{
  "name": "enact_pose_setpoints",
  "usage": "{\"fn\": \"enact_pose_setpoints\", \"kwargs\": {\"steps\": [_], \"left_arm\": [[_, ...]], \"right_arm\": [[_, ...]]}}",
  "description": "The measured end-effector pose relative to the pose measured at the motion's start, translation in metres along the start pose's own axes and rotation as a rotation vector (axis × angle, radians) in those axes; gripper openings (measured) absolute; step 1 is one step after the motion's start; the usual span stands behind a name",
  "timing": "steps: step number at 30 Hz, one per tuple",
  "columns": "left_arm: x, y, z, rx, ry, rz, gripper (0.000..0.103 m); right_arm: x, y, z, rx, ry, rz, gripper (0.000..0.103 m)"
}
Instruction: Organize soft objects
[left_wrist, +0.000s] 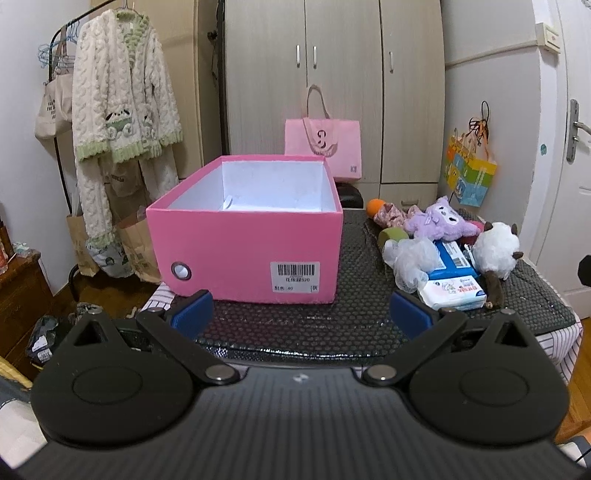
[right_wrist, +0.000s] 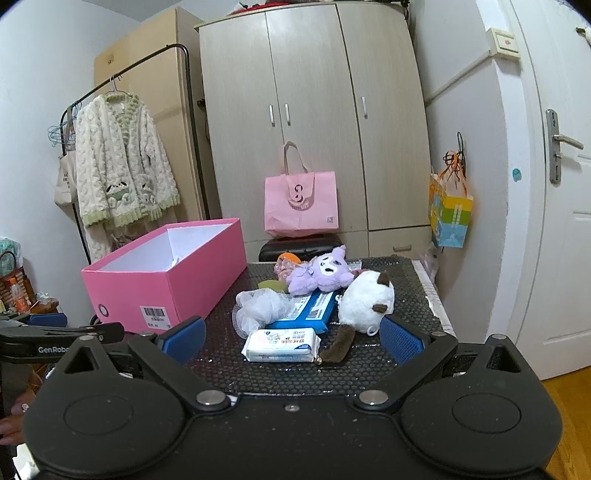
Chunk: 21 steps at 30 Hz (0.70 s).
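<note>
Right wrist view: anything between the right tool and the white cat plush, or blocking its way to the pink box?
Nothing visible blocks the right tool, open, from the white cat plush. Toward the pink box, the mesh bath pouf, blue pack and tissue pack lie between; the box top is open.

Each gripper is matte black plastic. The left gripper (left_wrist: 301, 317) fills the lower half of the left wrist view: two rounded lobes with raised discs, triangular cut-outs above them, silver pivot screws, linkage arms, and blue ribbed pads (left_wrist: 192, 314). Its base is finely ribbed. The right gripper (right_wrist: 293, 338) looks the same, dusted with specks. At that view's left edge, white lettering reads "GenRobo", and a hand (right_wrist: 13, 417) shows a ring.
</note>
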<state>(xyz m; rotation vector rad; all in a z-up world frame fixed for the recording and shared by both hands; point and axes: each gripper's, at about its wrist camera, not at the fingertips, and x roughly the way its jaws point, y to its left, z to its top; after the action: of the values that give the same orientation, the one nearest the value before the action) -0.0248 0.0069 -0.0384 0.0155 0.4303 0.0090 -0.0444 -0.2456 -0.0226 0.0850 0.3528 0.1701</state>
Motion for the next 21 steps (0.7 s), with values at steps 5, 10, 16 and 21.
{"fn": "enact_pose_setpoints", "kwargs": {"steps": [5,10,16,21], "left_arm": [[0.002,-0.001,-0.001,0.002,0.002,0.002,0.103],[0.007,-0.002,0.001,-0.004,0.016,0.014,0.103],[0.009,-0.008,0.003,0.018,0.019,0.027,0.103],[0.013,-0.013,0.013,0.035,0.028,0.01,0.103]], "right_arm": [[0.0,-0.001,-0.001,0.0,-0.01,0.001,0.102],[0.009,-0.003,-0.005,-0.02,-0.027,-0.005,0.102],[0.02,-0.008,-0.007,-0.03,-0.02,0.018,0.102],[0.02,-0.018,0.001,-0.038,-0.039,0.033,0.102]]}}
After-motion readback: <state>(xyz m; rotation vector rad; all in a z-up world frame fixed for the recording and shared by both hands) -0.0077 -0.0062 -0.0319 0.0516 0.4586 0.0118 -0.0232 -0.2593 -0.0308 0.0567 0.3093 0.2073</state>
